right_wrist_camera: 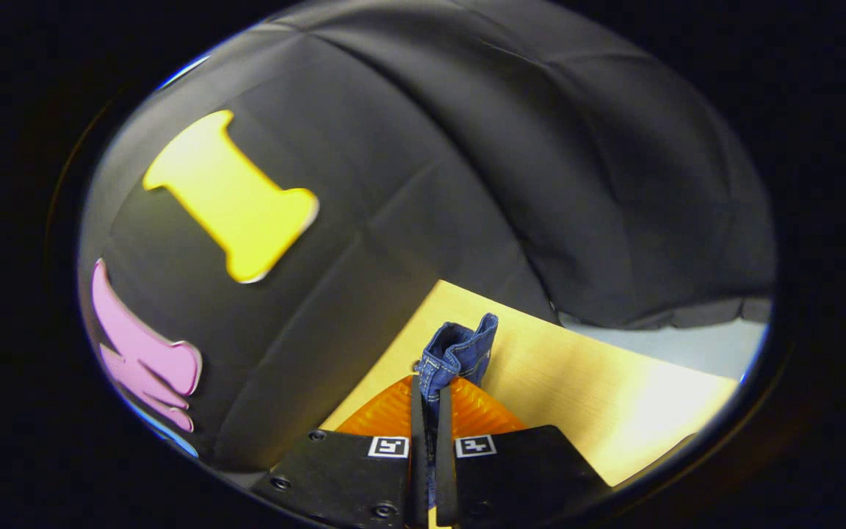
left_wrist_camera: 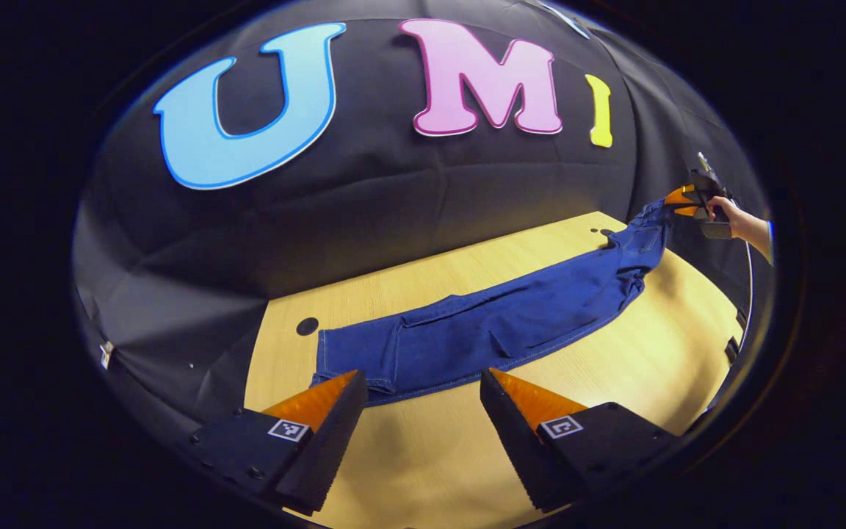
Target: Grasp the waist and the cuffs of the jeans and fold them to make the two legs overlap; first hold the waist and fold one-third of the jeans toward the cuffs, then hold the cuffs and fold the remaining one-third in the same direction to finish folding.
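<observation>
so we've got the wooden table (left_wrist_camera: 636,367) with the jeans (left_wrist_camera: 496,330) stretched out long across it, and they look already doubled over so the two legs lie on top of each other. in the left gripper view the cuffs (left_wrist_camera: 353,360) end sits nearest us, flat on the wood, and the waist (left_wrist_camera: 651,220) end runs off to the far right, where it's lifted a little off the table.

that lift is our right gripper (left_wrist_camera: 680,200), held by a hand (left_wrist_camera: 724,214) out at the far end. in the right gripper view the right gripper (right_wrist_camera: 430,411) has its fingers pressed together on a bunched bit of denim, with a tuft of waist fabric (right_wrist_camera: 460,349) poking out above the tips. so that side is clamped on the waist.

our left gripper (left_wrist_camera: 419,389) is spread wide, hovering just in front of the cuffs, holding nothing.

handling-wise we'd guess denim is soft but fairly heavy and floppy, so it'll sag and drag between grips rather than hold a line. it's not slippery or fragile. pinching at the thick hems, waistband and cuff edges, through both layers, seems safest so the legs stay stacked during the one-third fold.
</observation>
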{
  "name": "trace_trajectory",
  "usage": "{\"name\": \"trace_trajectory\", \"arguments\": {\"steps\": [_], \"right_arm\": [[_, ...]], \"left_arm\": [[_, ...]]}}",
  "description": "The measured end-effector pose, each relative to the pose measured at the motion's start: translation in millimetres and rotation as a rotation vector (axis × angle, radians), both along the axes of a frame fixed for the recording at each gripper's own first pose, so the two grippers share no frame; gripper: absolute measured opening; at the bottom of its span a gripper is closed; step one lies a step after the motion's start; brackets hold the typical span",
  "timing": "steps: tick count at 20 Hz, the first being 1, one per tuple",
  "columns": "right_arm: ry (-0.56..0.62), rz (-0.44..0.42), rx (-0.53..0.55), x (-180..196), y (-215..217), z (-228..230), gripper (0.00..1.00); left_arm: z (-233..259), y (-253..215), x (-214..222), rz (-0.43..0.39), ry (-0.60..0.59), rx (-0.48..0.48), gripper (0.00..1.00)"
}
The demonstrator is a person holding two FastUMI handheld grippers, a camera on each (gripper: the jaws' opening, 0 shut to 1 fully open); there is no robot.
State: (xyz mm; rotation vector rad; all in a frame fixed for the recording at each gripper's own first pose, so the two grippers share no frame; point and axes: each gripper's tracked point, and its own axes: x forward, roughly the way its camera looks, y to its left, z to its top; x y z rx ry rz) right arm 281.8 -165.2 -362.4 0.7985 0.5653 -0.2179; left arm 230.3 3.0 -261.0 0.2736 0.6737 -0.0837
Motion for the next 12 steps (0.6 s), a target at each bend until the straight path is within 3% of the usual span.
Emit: {"name": "trace_trajectory", "arguments": {"steps": [5, 9, 12], "right_arm": [[-0.142, 0.257, -0.088, 0, 91, 83, 0.08], [-0.111, 0.493, -0.139, -38, 208, 68, 0.08], [-0.067, 0.648, -0.156, -49, 288, 32, 0.08]], "left_arm": [[9, 3, -14, 0.010, -0.024, -0.024, 0.99], [-2, 27, -32, 0.089, -0.003, -0.038, 0.98], [-7, 40, -34, 0.133, -0.001, -0.062, 0.99]]}}
